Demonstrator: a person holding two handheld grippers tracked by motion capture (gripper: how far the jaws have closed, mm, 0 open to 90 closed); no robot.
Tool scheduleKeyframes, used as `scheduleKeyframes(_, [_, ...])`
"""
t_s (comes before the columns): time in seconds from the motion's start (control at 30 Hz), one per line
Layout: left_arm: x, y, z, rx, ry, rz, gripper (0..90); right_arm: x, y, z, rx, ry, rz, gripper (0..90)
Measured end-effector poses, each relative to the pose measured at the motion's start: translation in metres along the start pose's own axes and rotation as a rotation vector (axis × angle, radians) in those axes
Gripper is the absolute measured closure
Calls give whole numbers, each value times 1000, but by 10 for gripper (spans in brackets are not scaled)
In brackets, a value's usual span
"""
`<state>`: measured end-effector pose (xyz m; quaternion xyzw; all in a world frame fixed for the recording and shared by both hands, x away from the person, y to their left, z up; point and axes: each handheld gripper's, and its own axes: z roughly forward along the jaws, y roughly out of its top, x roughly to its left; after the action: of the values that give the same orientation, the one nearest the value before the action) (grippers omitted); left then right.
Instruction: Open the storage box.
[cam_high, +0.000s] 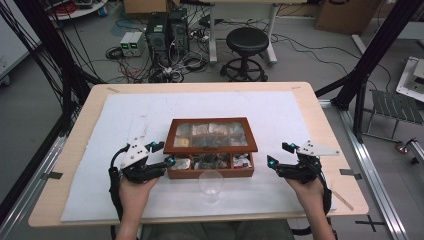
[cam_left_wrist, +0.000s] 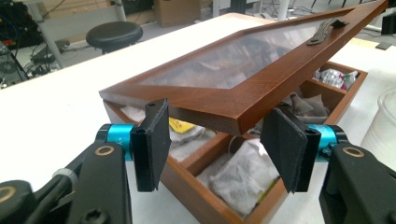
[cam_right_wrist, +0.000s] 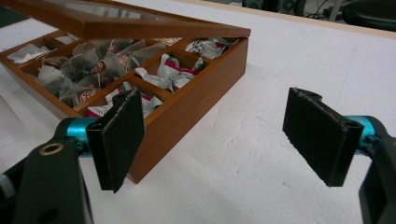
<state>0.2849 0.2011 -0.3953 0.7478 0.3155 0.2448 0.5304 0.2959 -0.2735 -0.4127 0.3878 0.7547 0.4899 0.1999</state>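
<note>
A wooden tea box (cam_high: 210, 173) with tea bags in its compartments sits mid-table. Its glass-topped lid (cam_high: 210, 148) is tilted up at the front. My left gripper (cam_high: 165, 153) is at the box's front left corner. In the left gripper view the raised lid's (cam_left_wrist: 261, 88) near corner lies over the gap of the open left gripper (cam_left_wrist: 219, 144), above the box (cam_left_wrist: 187, 186); no pad visibly presses on it. My right gripper (cam_high: 280, 154) stands open to the right of the box. In the right gripper view the right gripper (cam_right_wrist: 217, 140) has nothing between its jaws, beside the box wall (cam_right_wrist: 187, 107).
A clear plastic cup (cam_high: 211, 184) stands just in front of the box, between my hands. White sheeting (cam_high: 100, 165) covers the wooden table (cam_high: 55, 195). A black stool (cam_high: 246, 50) and cabling lie beyond the far edge.
</note>
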Motion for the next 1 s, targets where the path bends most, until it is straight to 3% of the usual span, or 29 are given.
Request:
scheduleKeyframes(0.53, [11, 23, 5, -1, -19, 33, 433, 0, 6, 2, -13, 13, 3, 214])
scheduleKeyframes(1.0, [21, 47, 12, -5, 7, 57, 441, 2, 25, 13, -51, 29, -11, 214])
